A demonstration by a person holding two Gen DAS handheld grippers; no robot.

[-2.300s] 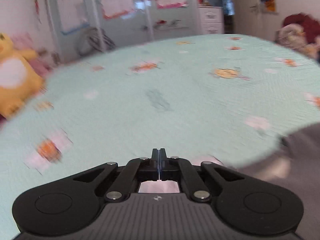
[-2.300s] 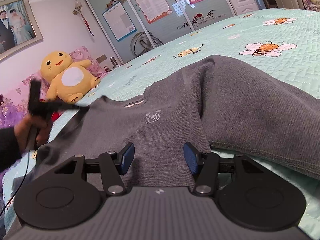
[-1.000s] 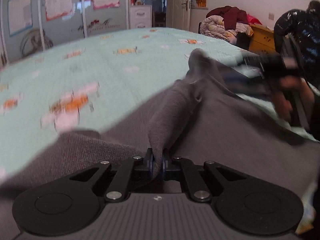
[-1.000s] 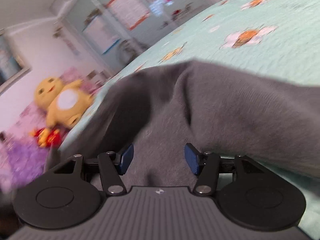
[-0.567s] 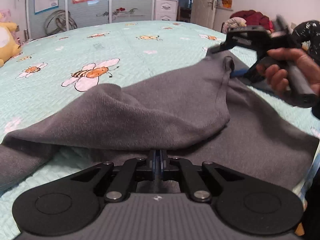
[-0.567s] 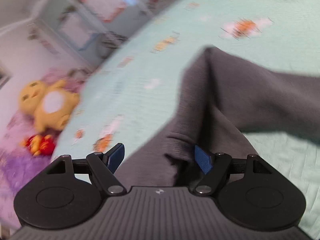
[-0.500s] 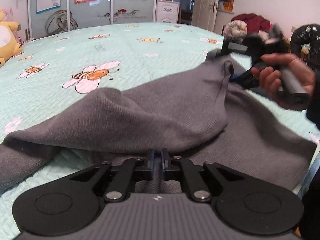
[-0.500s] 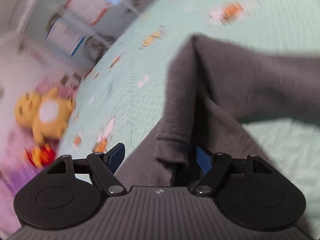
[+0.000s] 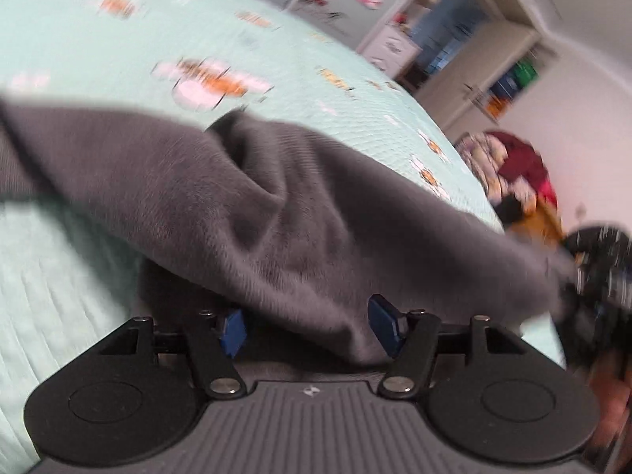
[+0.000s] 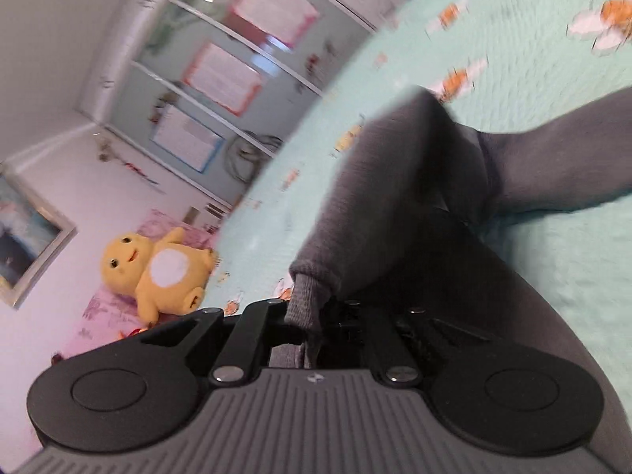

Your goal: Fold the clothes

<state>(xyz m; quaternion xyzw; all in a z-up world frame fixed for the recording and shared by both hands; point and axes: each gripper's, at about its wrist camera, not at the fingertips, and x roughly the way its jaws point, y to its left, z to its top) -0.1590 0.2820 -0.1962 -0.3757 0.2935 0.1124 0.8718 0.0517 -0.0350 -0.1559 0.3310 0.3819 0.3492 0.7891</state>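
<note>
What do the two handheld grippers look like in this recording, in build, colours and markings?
Both share one build. The left gripper has a grey ribbed body, a small logo at its front edge, two round black lobes, black linkage arms with silver rivets, and blue pads on its fingers. The right gripper shows the same body, lobes, rivets and logo; its pads are hidden. No cables visible.

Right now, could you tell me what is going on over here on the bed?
A person is folding a grey knit sweater on a mint-green quilted bedspread with bee prints, holding a two-finger gripper in each hand. The right gripper is shut on the sweater's ribbed sleeve cuff. The left gripper is open, with a fold of the sweater lying between its blue pads. A yellow plush toy sits by the bed's head.
</note>
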